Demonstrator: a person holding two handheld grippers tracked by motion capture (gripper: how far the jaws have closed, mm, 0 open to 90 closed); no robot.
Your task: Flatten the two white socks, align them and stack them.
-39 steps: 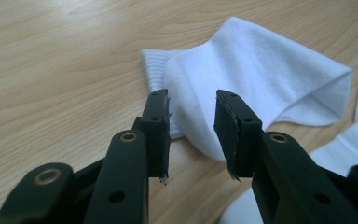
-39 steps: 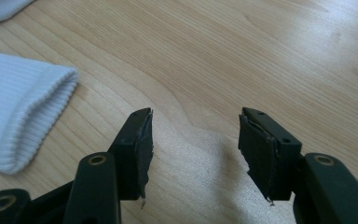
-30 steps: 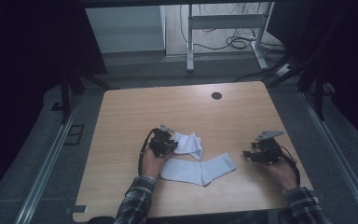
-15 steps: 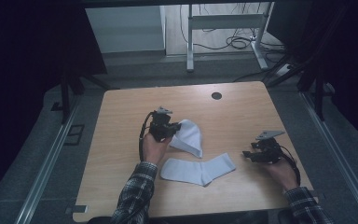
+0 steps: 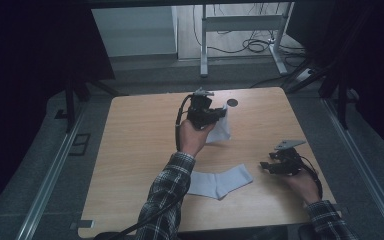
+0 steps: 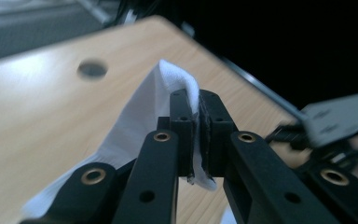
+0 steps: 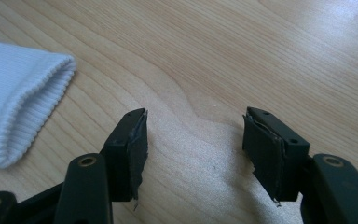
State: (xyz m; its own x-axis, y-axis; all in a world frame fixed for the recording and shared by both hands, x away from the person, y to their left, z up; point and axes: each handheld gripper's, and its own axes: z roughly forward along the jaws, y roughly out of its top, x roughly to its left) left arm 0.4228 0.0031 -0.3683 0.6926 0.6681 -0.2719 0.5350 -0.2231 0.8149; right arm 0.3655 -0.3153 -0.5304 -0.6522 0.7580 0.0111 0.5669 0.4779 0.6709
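High view. The left tool is raised above the table near its far edge, at about 12 o'clock from the table's middle, with its jaws clamped on a white sock that hangs below it, clear of the wood. A second white sock lies flat on the table at about 6 o'clock, just beside the plaid sleeve of the left arm. The right tool rests low over the table at about 4 o'clock, pointing toward the flat sock and apart from it. A dark round hole sits in the table near the far edge, at 3 o'clock from the left tool.

Left gripper view. The left tool pinches a fold of the hanging sock between its pads; the cloth bulges above the jaws at 12 o'clock and trails down to 8 o'clock. The hole shows at 10 o'clock.

Right gripper view. The right tool stands half open with nothing but bare wood between its jaws. The ribbed cuff of the flat sock lies at 9 o'clock, apart from the left jaw.
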